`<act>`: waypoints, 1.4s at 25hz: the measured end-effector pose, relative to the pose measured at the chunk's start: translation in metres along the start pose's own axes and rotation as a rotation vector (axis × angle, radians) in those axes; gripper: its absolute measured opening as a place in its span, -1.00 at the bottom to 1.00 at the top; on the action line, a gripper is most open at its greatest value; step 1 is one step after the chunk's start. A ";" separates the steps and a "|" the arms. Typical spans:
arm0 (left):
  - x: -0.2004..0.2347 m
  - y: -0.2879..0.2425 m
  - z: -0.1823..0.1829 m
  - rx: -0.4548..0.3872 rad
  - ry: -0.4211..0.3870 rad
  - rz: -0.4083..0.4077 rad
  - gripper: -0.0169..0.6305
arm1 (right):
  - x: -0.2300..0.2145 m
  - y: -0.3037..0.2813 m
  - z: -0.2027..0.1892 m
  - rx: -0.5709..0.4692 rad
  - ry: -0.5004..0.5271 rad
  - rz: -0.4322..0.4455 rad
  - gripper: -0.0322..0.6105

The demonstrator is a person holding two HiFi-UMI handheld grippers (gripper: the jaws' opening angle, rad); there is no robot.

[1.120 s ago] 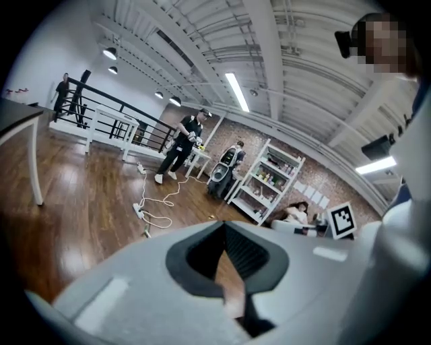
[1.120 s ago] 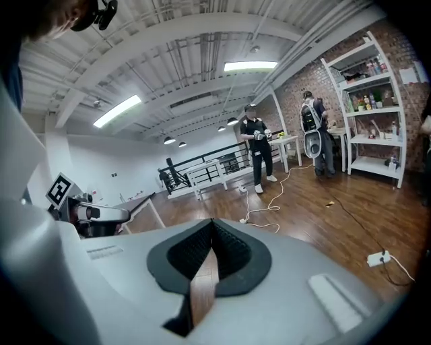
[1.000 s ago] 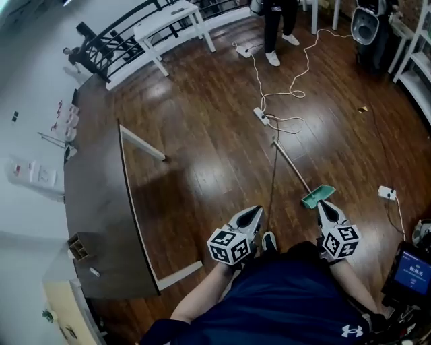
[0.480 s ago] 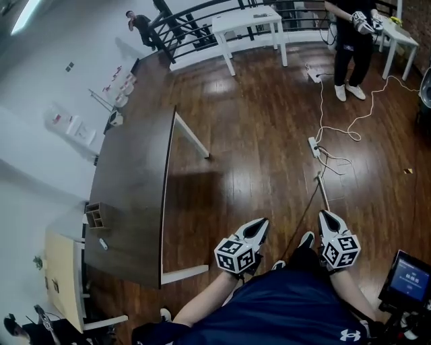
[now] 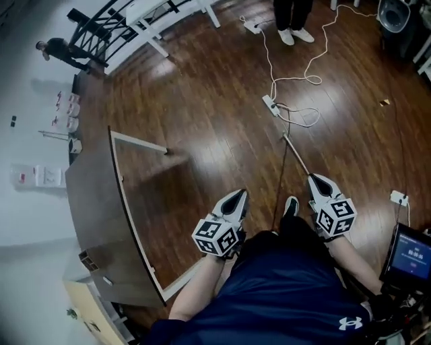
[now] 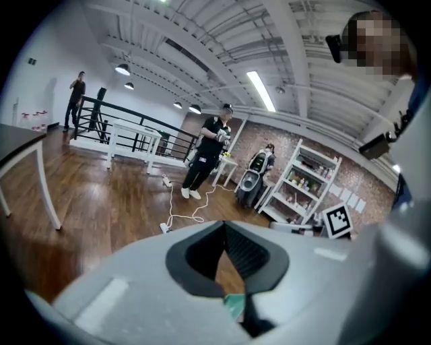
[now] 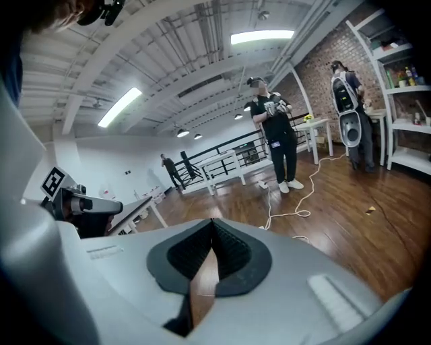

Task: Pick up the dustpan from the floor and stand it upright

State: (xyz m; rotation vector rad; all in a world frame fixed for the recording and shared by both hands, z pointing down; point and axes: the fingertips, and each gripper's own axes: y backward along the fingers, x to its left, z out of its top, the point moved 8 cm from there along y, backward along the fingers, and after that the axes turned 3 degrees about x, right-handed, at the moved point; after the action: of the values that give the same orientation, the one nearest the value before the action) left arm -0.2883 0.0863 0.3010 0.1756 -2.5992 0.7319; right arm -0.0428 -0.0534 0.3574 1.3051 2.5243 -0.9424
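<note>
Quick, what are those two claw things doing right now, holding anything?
Left gripper: closed, holding nothing.
Right gripper: closed, holding nothing.

occlusion: right gripper (image 5: 319, 183) is hiding lower end of long thin pale dustpan handle (image 5: 296, 153) | crop: top edge is cutting off standing person in dark trousers (image 5: 292, 17) above the shins

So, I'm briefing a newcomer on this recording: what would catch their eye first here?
The left claw and right claw, both shut and empty, with their marker cubes, sit low in the head view's centre over the dark wood floor. Ahead of the right claw a long pale handle lies on the floor, ending near a white power strip with a looping cable. A dark table fills the left.
</note>
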 end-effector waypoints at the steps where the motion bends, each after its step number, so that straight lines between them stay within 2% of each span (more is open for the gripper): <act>1: 0.000 -0.017 0.005 0.019 -0.016 -0.008 -0.93 | -0.016 -0.002 0.001 0.005 -0.018 -0.021 -0.87; 4: 0.002 -0.057 0.019 0.068 -0.098 -0.028 -0.93 | -0.051 -0.007 0.006 0.002 -0.049 -0.078 -0.87; 8: 0.014 -0.095 0.035 0.114 -0.189 -0.063 -0.93 | -0.077 -0.015 0.005 0.016 -0.055 -0.163 -0.87; 12: 0.041 -0.139 0.046 0.181 -0.230 -0.140 -0.93 | -0.093 -0.036 -0.004 0.037 -0.079 -0.246 -0.87; 17: 0.084 -0.200 0.039 0.304 -0.254 -0.265 -0.93 | -0.105 -0.076 -0.018 0.064 -0.121 -0.290 -0.87; 21: 0.100 -0.240 0.068 0.395 -0.308 -0.377 -0.85 | -0.105 -0.091 -0.001 0.103 -0.144 -0.385 -0.86; 25: 0.126 -0.278 0.066 0.446 -0.345 -0.440 -0.76 | -0.110 -0.115 -0.015 0.123 -0.208 -0.446 -0.81; 29: 0.140 -0.313 0.051 0.503 -0.396 -0.480 -0.66 | -0.113 -0.132 -0.034 0.146 -0.222 -0.466 -0.70; 32: 0.144 -0.334 0.034 0.555 -0.434 -0.485 -0.64 | -0.121 -0.145 -0.054 0.174 -0.226 -0.438 -0.70; 35: 0.141 -0.350 0.021 0.574 -0.477 -0.493 -0.63 | -0.133 -0.154 -0.071 0.188 -0.234 -0.412 -0.70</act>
State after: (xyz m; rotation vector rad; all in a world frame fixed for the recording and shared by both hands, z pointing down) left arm -0.3412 -0.2235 0.5109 1.2424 -2.4978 1.3373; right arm -0.0701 -0.1681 0.5378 0.6640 2.6106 -1.3510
